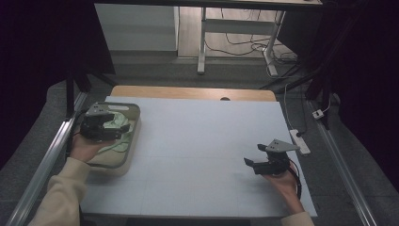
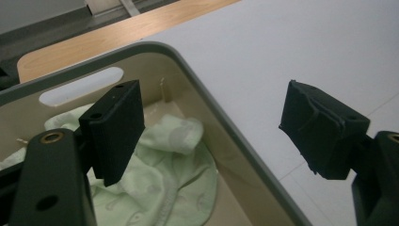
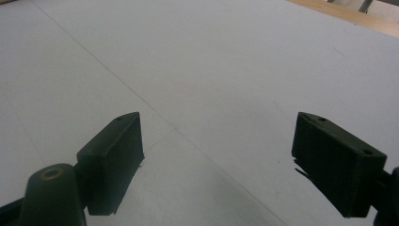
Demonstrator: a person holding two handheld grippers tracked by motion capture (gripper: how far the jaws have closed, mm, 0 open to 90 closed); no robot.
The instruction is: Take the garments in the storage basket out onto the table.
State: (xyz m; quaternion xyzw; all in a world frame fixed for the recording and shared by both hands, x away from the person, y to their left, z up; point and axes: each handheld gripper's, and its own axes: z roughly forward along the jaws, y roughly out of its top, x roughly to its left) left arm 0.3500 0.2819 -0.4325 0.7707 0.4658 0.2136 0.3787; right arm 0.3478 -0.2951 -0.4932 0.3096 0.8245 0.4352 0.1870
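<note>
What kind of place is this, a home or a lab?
Likely a lab or recording room: a white-covered table ringed by dark curtains, a power strip with trailing cables, and hand-held grippers.

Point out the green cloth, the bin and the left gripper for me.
green cloth (image 2: 174,165), left gripper view, its folded middle.
bin (image 2: 207,101), left gripper view, its grey rim.
left gripper (image 1: 121,126), high view, between its open jaws.

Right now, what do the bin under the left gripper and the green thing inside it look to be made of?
The bin looks like moulded plastic: smooth matte beige walls, rounded grey rim, a cut-out handle slot. The green thing looks like soft fabric, probably a cotton cloth: it lies crumpled in folds with a faint printed pattern.
</note>
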